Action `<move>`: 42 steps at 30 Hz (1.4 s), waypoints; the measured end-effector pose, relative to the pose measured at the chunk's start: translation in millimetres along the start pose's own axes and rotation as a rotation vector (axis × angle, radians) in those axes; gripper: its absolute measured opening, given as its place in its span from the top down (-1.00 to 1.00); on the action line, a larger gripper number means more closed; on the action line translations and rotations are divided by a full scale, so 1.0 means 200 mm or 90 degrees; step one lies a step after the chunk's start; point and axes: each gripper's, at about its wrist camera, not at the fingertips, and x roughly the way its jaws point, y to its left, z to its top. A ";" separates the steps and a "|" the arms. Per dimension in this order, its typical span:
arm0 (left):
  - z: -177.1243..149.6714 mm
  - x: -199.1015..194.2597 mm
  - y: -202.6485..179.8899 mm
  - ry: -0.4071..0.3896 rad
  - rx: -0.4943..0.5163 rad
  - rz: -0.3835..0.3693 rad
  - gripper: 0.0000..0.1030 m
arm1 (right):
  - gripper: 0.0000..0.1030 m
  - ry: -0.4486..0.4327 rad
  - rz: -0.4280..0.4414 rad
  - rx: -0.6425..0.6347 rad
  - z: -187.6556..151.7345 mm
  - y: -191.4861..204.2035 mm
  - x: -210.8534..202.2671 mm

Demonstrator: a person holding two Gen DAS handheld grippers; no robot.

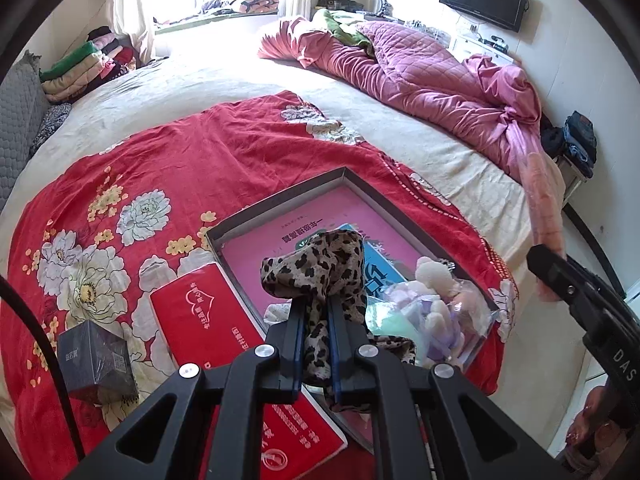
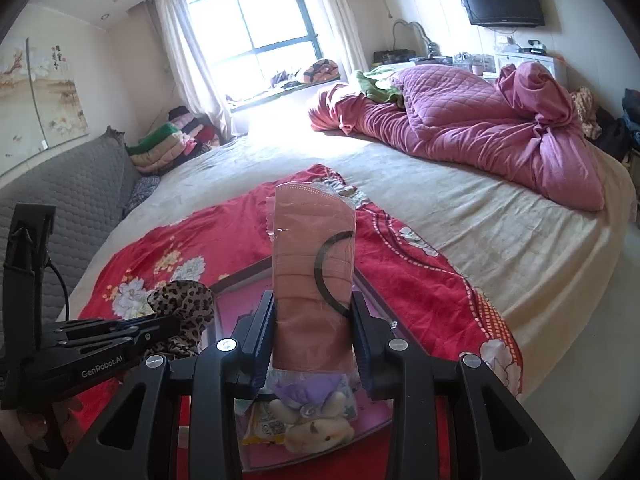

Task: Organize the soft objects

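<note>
My left gripper (image 1: pixel 316 308) is shut on a leopard-print cloth (image 1: pixel 320 264) and holds it above a shallow grey box with a pink floor (image 1: pixel 280 204). The cloth and left gripper also show at the left of the right wrist view (image 2: pixel 180 312). My right gripper (image 2: pixel 314 308) is shut on a clear packet of peach-coloured fabric (image 2: pixel 312 264), held upright above the same box (image 2: pixel 240 276). That packet shows blurred at the right of the left wrist view (image 1: pixel 546 216). A bagged plush toy (image 1: pixel 432 304) lies in the box, also seen under the right gripper (image 2: pixel 316 428).
The box rests on a red flowered blanket (image 1: pixel 160 168) on a beige bed (image 1: pixel 400 100). A red packet (image 1: pixel 216 320) and a black cube box (image 1: pixel 96 360) lie left of the box. A pink quilt (image 1: pixel 420 72) is heaped at the far right. Folded clothes (image 1: pixel 80 68) are stacked far left.
</note>
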 end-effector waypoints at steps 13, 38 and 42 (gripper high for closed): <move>0.03 0.29 0.07 0.087 -0.014 -0.010 0.79 | 0.22 0.128 -0.048 -0.038 -0.10 -0.07 0.40; -0.06 -0.05 0.11 -0.021 -0.031 -0.038 -0.51 | -0.45 0.044 -0.063 0.019 -0.10 0.04 0.04; -0.12 -0.22 0.10 -0.052 -0.027 -0.048 -0.59 | -0.46 0.035 -0.100 0.006 -0.11 0.12 -0.09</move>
